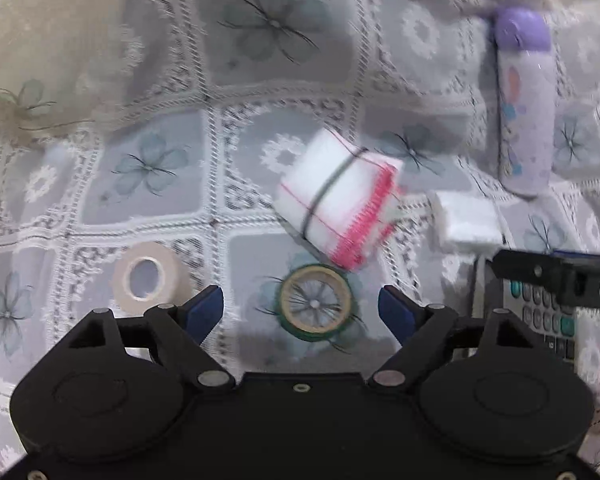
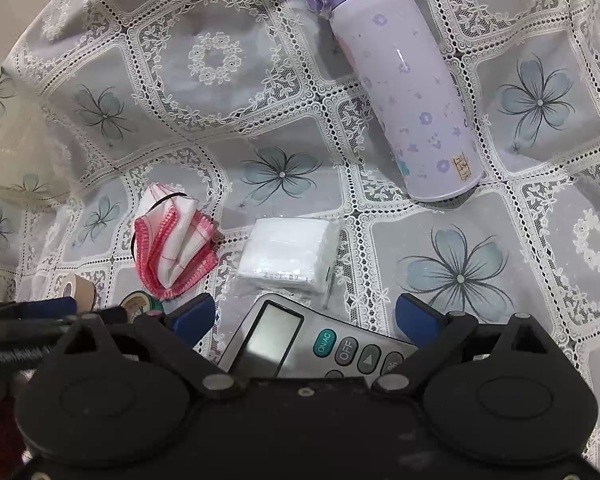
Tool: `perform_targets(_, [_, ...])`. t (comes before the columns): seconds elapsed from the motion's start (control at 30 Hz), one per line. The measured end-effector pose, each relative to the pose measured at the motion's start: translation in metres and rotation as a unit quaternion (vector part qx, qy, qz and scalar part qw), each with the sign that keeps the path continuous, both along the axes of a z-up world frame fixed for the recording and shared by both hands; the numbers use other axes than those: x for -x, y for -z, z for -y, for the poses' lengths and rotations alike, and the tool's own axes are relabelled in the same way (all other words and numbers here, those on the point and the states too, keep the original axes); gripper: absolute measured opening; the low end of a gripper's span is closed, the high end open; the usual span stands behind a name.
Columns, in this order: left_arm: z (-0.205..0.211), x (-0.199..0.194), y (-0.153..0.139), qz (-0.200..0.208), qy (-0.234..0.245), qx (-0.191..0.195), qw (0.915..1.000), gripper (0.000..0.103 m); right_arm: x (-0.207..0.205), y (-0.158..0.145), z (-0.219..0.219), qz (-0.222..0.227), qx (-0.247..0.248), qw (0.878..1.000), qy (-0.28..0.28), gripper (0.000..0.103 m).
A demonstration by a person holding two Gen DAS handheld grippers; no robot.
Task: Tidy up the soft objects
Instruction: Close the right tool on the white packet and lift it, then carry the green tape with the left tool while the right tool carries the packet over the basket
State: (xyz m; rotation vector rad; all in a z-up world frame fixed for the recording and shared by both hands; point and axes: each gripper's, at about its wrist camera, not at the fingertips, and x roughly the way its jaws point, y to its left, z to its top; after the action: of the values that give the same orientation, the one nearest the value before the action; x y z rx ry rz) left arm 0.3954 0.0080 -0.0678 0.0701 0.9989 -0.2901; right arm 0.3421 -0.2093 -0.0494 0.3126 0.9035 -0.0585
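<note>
Bundle of cloths: a white stack with pink stitched edges [image 1: 338,200], bound by a black band, lies on the lace cloth near the middle of the desk. It is blurred in the left wrist view. In the right wrist view [image 2: 172,244] its layers fan apart at the pink edge.
Tissue pack: a white soft pack [image 2: 288,256] lies just beside the bundle, apart from it, between the bundle and the bottle; its near edge is next to the calculator.
Left hand-held gripper: [image 1: 302,310] its jaws are spread, with nothing pinched. The blue pads [image 1: 204,312] stand either side of the green tape roll, clear of it, and the bundle lies just beyond the tips.
Right hand-held gripper: [image 2: 306,318] spread wide and empty, poised over the top of the calculator, pads apart from it.
Green tape roll: [image 1: 316,304] lies flat on the desk, close to the bundle's pink edge.
Beige tape roll: [image 1: 146,280] lies tilted, well to one side of the green roll.
Calculator: [image 2: 300,344] grey, screen and keys up, partly hidden under the right hand-held gripper.
Bottle: a lilac flask with purple lid [image 2: 408,92] lies on its side, farther back.
Desk: covered by a lace tablecloth with blue flowers [image 2: 536,100]; no edge shows clearly.
</note>
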Motion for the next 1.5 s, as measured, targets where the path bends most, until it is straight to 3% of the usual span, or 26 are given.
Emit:
perform_targets(0.2, [0.019, -0.003, 0.013, -0.015, 0.007, -0.022, 0.9996, 0.082, -0.002, 0.002, 0.005, -0.001, 0.003, 1.0, 0.01, 0.097])
perform_targets(0.47, [0.018, -0.019, 0.025, -0.04, -0.036, -0.024, 0.9983, 0.082, -0.026, -0.001, 0.002, -0.002, 0.014, 1.0, 0.011, 0.097])
perform_targets(0.73, [0.033, -0.022, 0.029, -0.045, -0.031, -0.038, 0.9978, 0.099, -0.06, 0.013, -0.014, -0.037, 0.029, 0.999, 0.01, 0.097])
perform_targets(0.87, [0.035, -0.026, 0.028, -0.052, -0.036, -0.035, 0.9974, 0.1, -0.068, 0.025, -0.02, -0.056, 0.048, 0.997, 0.013, 0.096])
perform_targets(0.93, [0.035, -0.028, 0.026, -0.058, -0.037, -0.031, 0.9972, 0.099, -0.067, 0.026, -0.022, -0.051, 0.058, 0.997, 0.012, 0.088])
perform_targets(1.03, [0.027, -0.031, 0.017, -0.059, -0.062, -0.015, 0.9962, 0.085, -0.065, 0.023, -0.026, -0.044, 0.07, 0.997, -0.002, 0.067])
perform_targets(1.07, [0.024, -0.032, 0.014, -0.056, -0.071, -0.011, 0.9959, 0.073, -0.065, 0.022, -0.027, -0.041, 0.068, 0.997, -0.008, 0.061])
perform_targets(1.1, [0.021, -0.032, 0.01, -0.054, -0.073, -0.008, 0.9958, 0.062, -0.064, 0.02, -0.026, -0.038, 0.06, 0.997, -0.017, 0.059])
perform_targets(1.2, [0.009, -0.035, 0.003, -0.055, -0.077, 0.005, 0.9955, 0.047, -0.061, 0.014, -0.023, -0.03, 0.05, 0.998, -0.012, 0.058])
perform_targets(1.5, [-0.002, -0.025, -0.018, -0.036, -0.093, 0.018, 0.9948, 0.047, -0.047, -0.009, -0.003, 0.005, 0.02, 1.0, 0.005, 0.058])
